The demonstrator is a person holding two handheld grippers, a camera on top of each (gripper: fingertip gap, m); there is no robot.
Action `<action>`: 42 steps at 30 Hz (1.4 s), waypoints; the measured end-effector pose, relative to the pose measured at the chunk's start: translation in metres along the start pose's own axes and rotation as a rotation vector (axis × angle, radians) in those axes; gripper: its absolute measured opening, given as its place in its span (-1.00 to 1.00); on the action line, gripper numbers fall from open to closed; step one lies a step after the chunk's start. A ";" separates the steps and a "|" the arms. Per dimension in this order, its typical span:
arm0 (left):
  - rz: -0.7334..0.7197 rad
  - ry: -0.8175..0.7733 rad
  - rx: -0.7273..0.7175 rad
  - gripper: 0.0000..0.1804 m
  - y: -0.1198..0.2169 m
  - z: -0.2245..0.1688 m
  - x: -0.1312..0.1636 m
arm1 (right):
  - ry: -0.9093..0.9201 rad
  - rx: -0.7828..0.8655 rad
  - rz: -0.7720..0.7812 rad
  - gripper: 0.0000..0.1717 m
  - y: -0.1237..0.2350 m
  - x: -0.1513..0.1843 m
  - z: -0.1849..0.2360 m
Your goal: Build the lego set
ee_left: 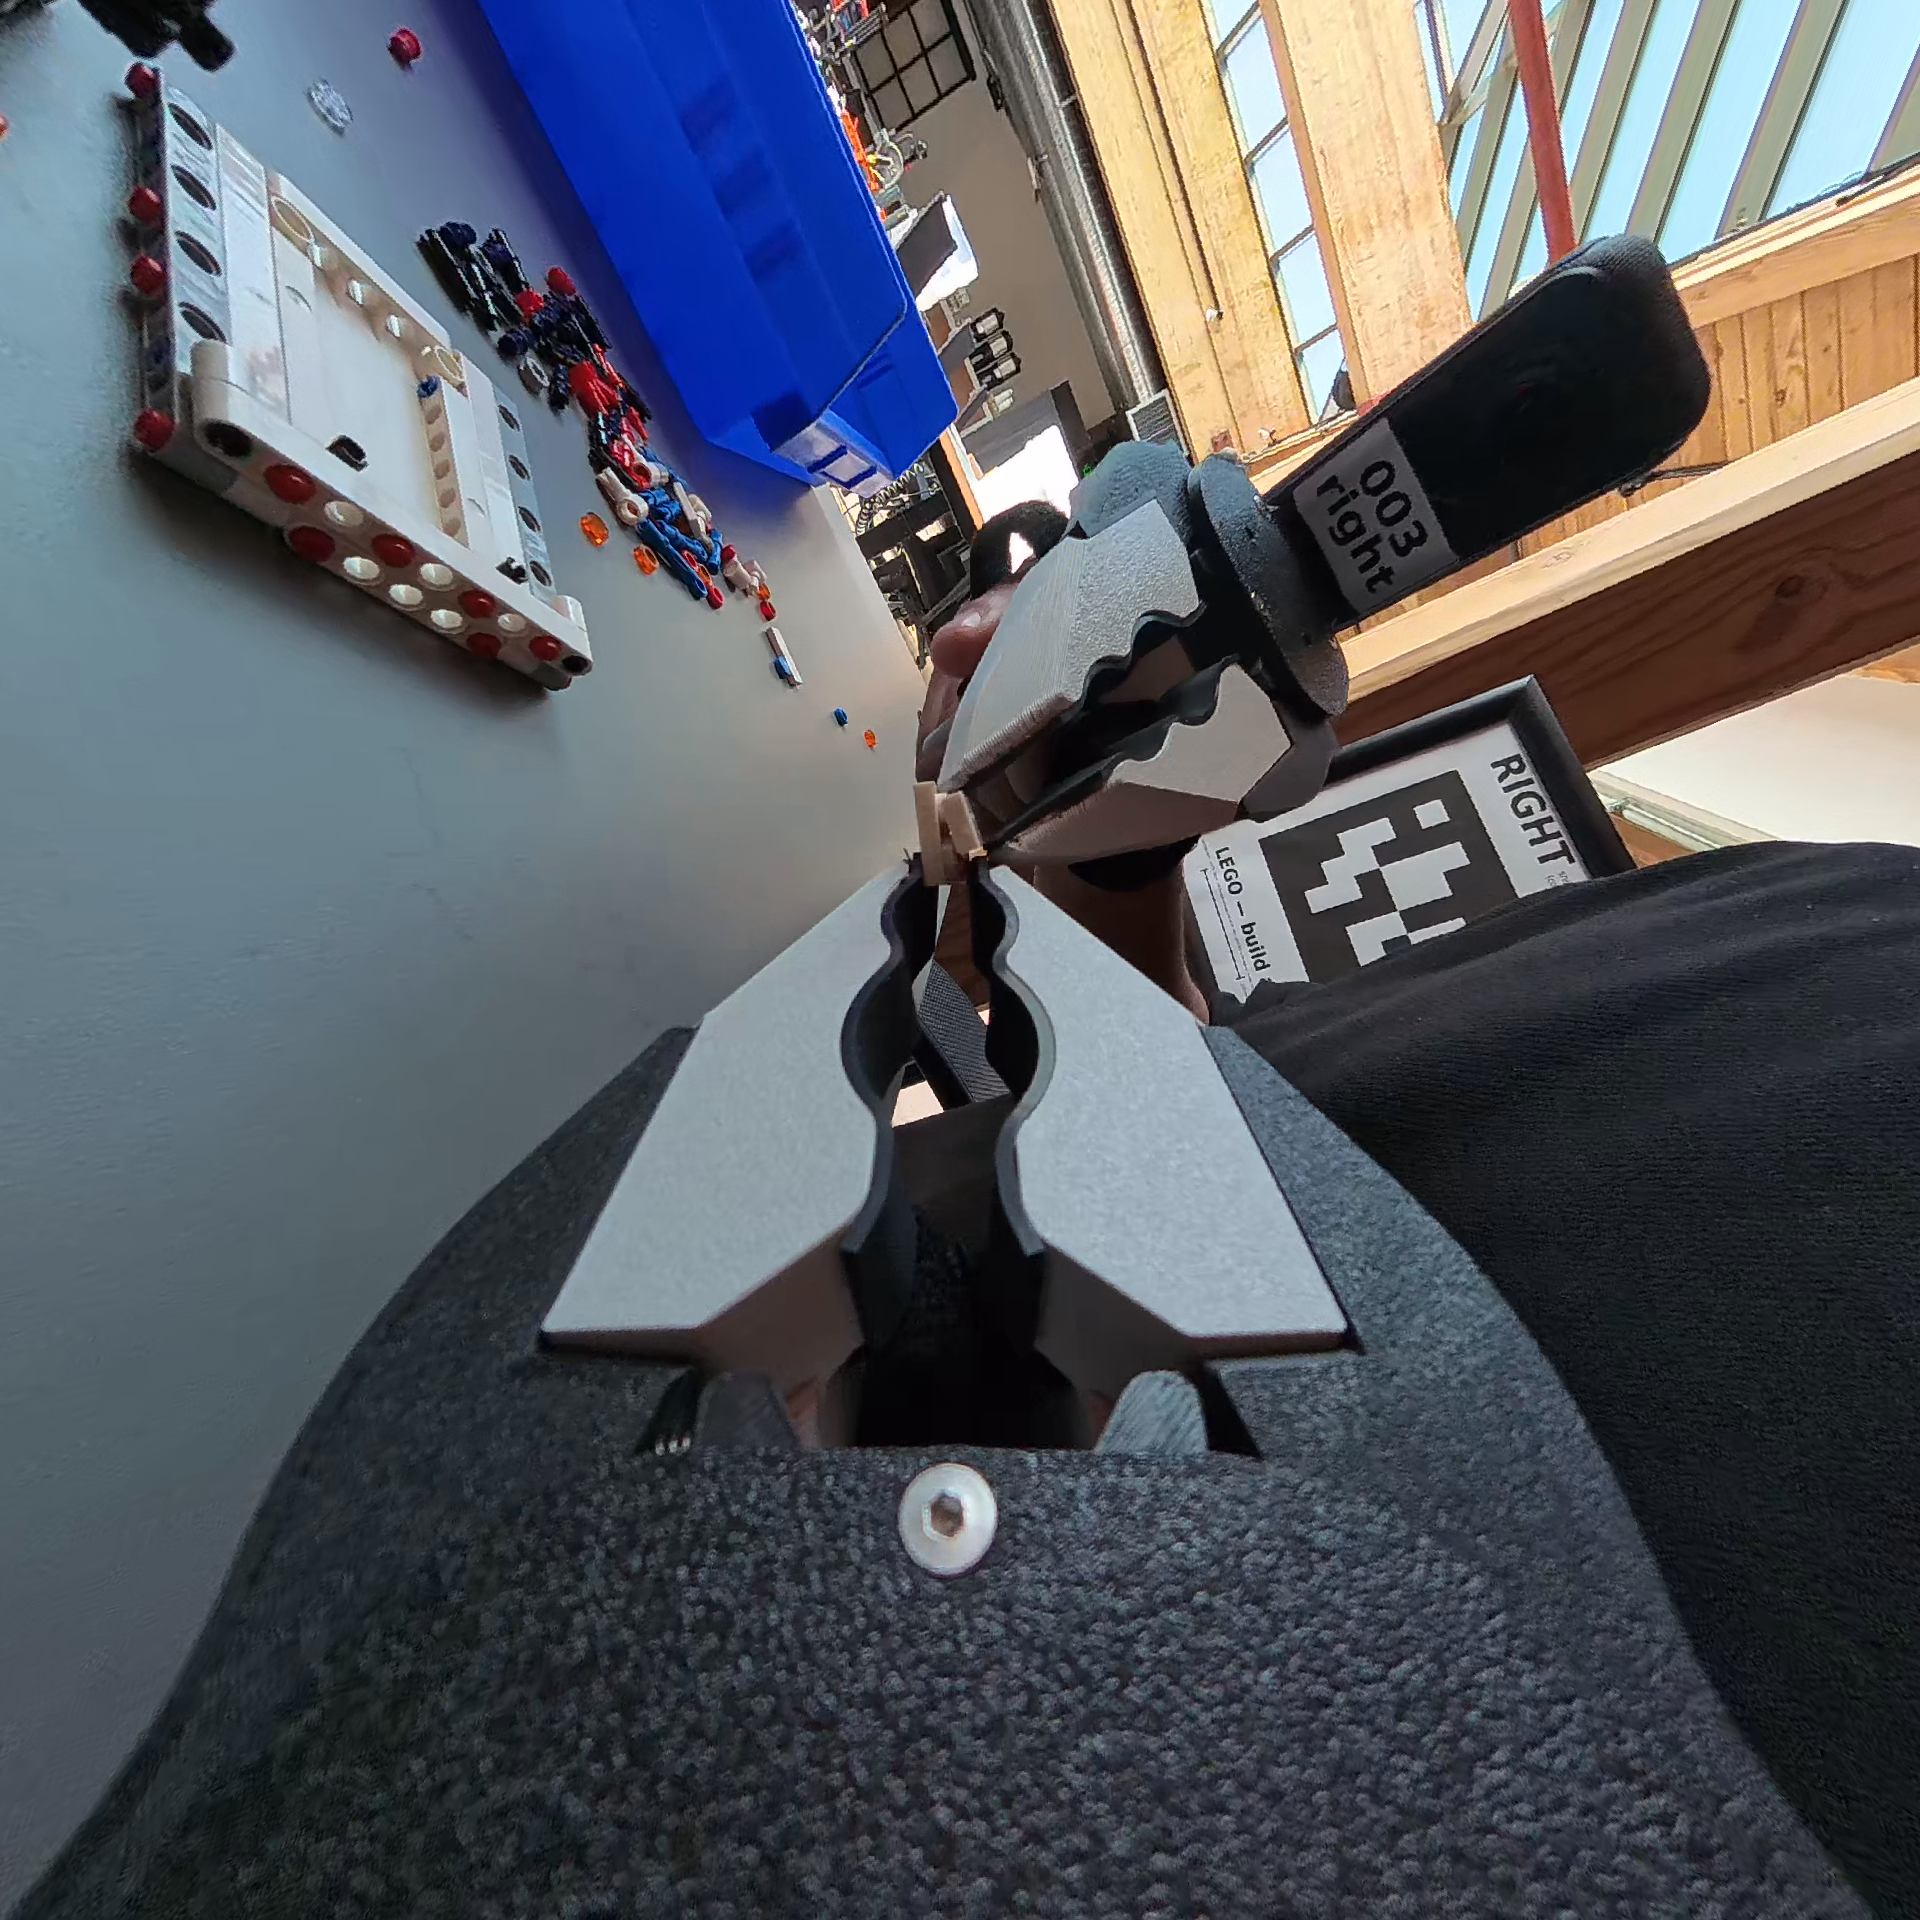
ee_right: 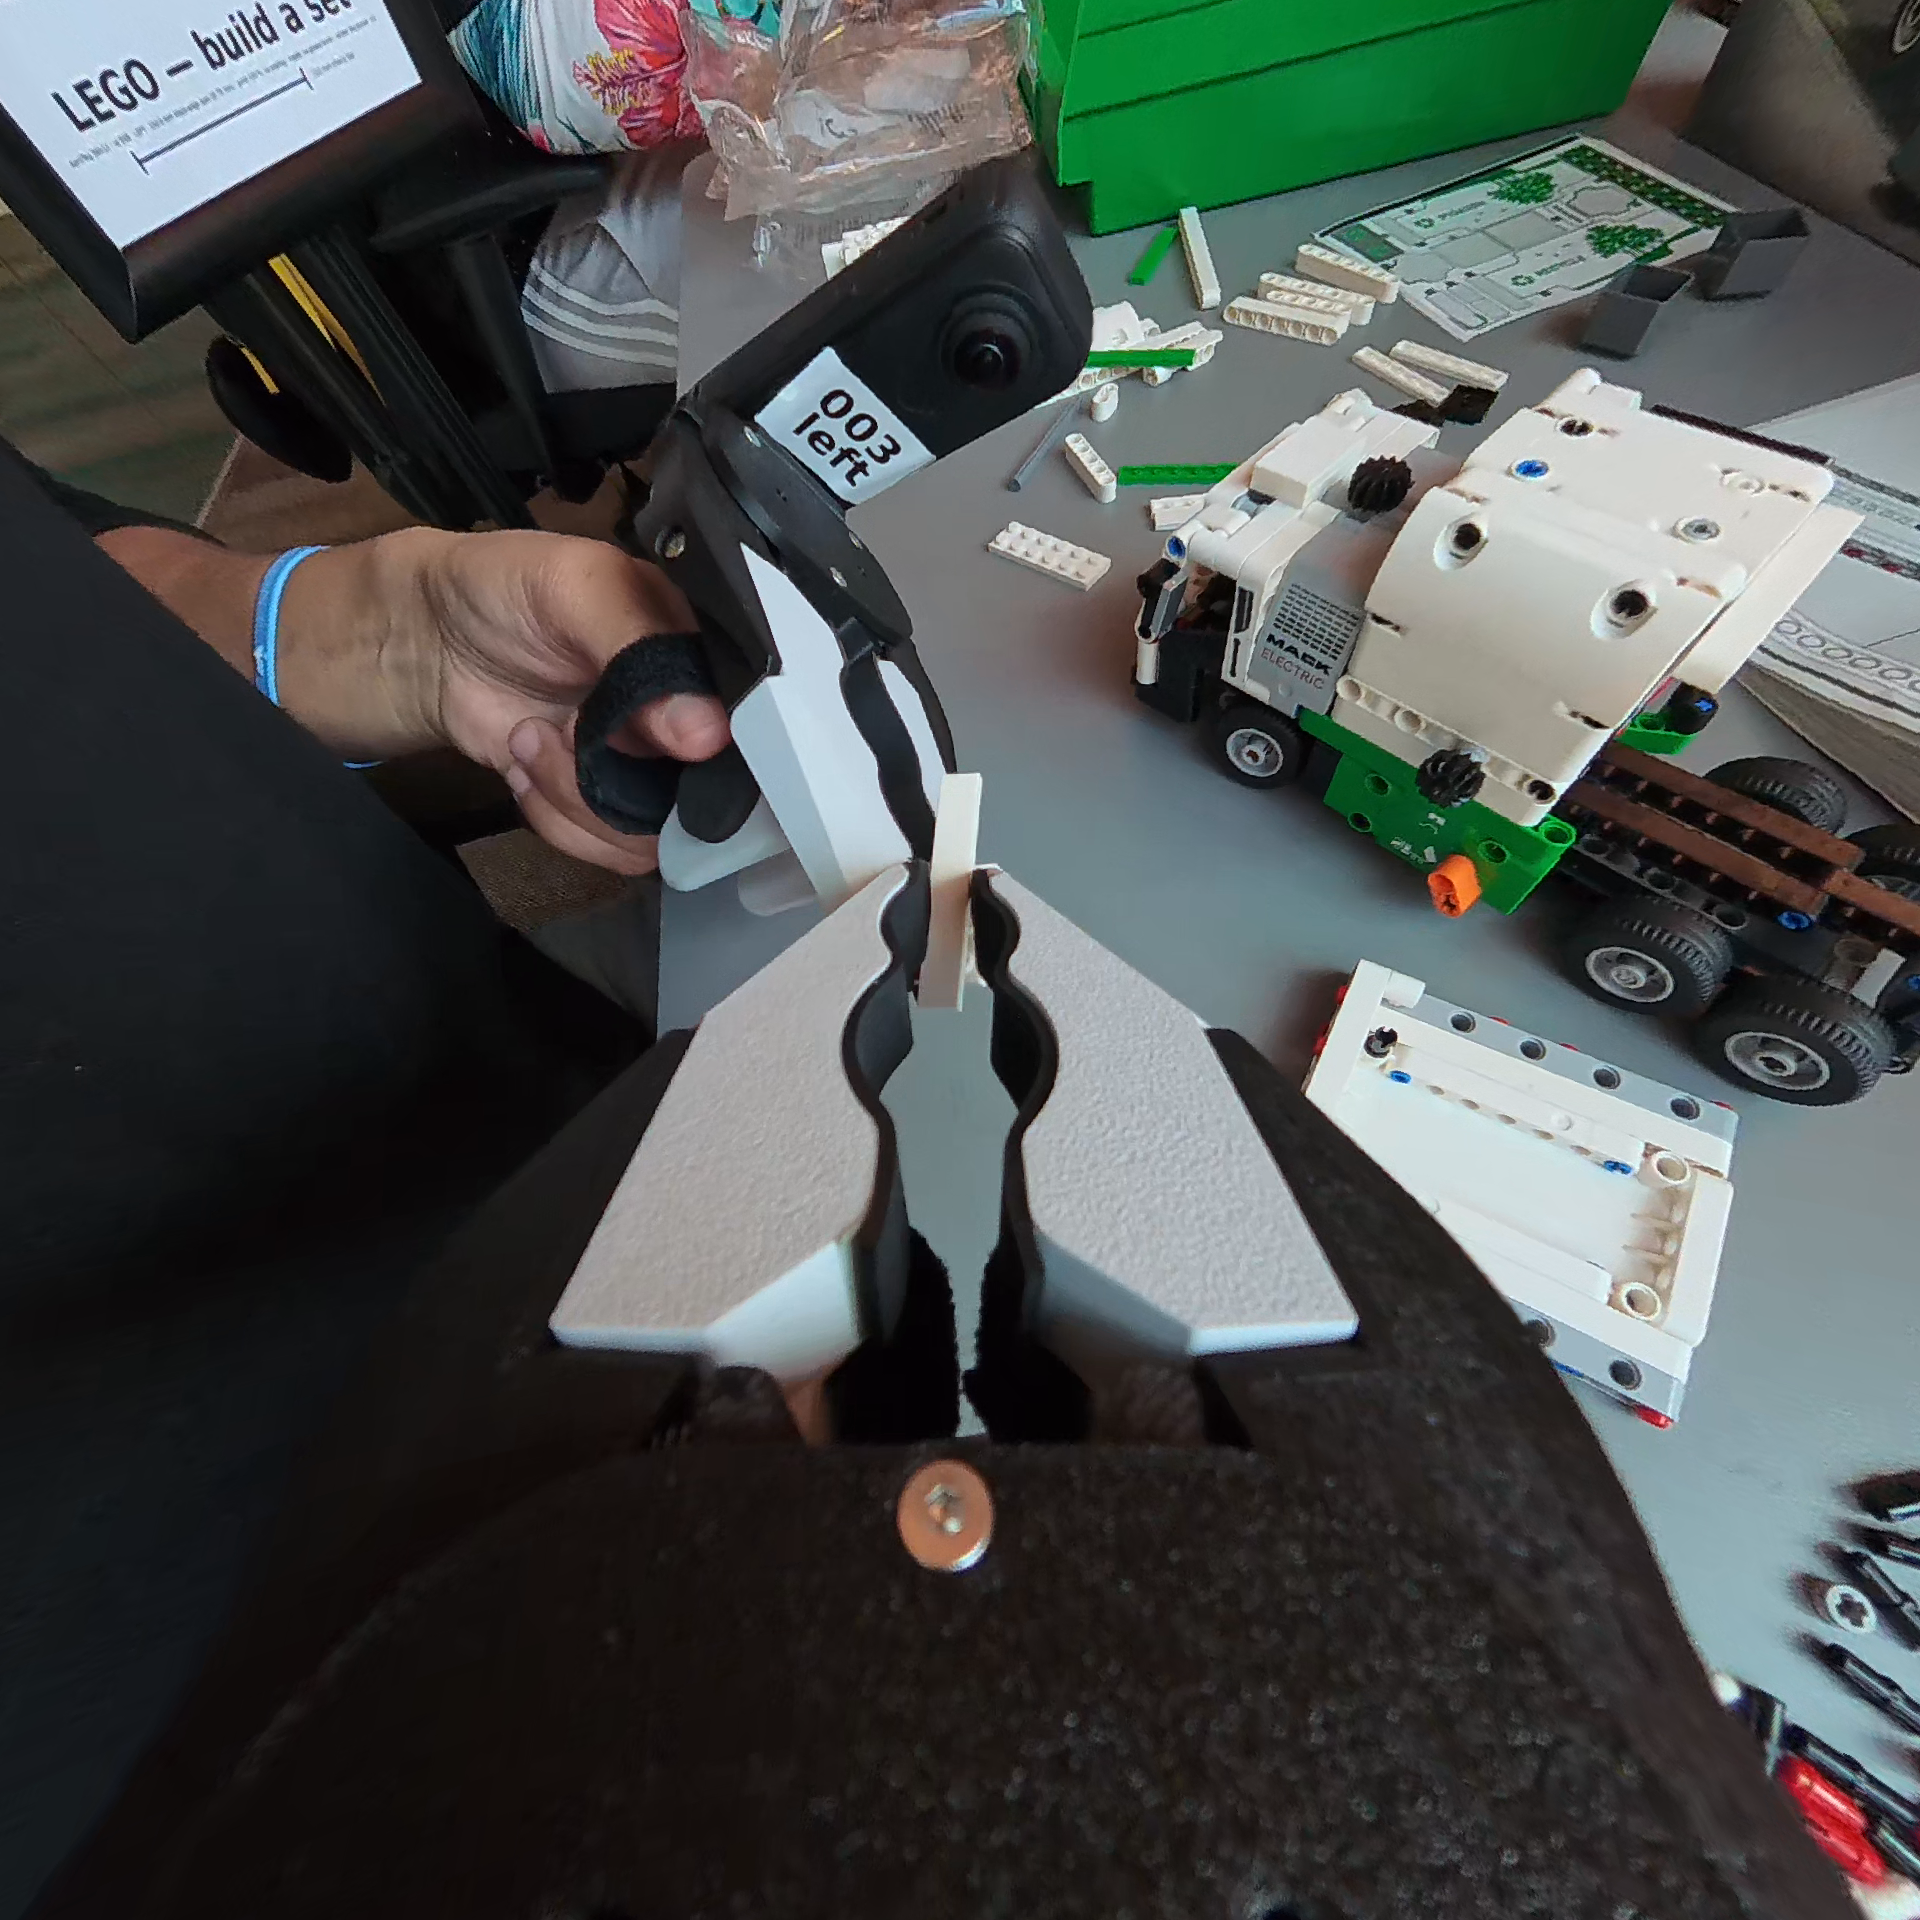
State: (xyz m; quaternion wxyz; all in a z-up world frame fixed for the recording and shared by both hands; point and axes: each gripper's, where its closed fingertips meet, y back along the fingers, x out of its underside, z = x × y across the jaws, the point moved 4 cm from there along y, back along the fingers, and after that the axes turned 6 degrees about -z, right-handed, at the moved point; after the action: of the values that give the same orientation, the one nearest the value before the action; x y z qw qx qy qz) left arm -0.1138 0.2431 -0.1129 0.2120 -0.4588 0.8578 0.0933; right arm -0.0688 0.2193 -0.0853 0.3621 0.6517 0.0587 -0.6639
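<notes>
My left gripper (ee_left: 940,881) and right gripper (ee_right: 948,883) meet tip to tip above the grey table (ee_left: 312,935). A small flat white plate (ee_right: 956,831) stands upright between the right pads, which press on both its faces, and a small stub shows on its right side. In the left wrist view the same pale plate (ee_left: 928,831) sits in the right gripper (ee_left: 961,826), with its lower end pinched between my left fingertips. The left gripper (ee_right: 914,842) also shows in the right wrist view, held by a hand, with its tips against the plate.
A blue bin (ee_left: 727,239), a white panel with red pins (ee_left: 343,416) and a pile of small parts (ee_left: 603,416) lie to the left. A white and green truck model (ee_right: 1507,644), a second white panel (ee_right: 1538,1174), loose white beams (ee_right: 1299,301) and a green bin (ee_right: 1330,94) lie to the right. Only a small space, under 4 cm, lies between the two pairs of fingers.
</notes>
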 end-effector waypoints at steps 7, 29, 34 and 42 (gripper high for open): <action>-0.003 0.039 0.017 -0.95 0.001 0.001 0.001 | -0.018 -0.017 -0.023 -0.93 -0.004 0.000 -0.002; 0.003 0.049 0.023 -0.95 0.004 0.000 0.000 | -0.025 -0.038 -0.065 -0.95 -0.002 0.001 0.000; -0.001 0.058 0.041 -0.95 0.004 -0.004 0.000 | -0.037 -0.034 -0.083 -0.94 -0.001 0.000 -0.002; -0.009 0.095 0.081 -0.95 0.003 -0.006 0.001 | -0.081 -0.042 -0.098 -0.88 0.000 -0.001 -0.005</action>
State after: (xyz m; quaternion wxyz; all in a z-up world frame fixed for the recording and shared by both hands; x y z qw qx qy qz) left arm -0.1181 0.2418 -0.1080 0.1896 -0.4576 0.8680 0.0355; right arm -0.0650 0.2219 -0.0851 0.3447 0.6129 0.0898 -0.7053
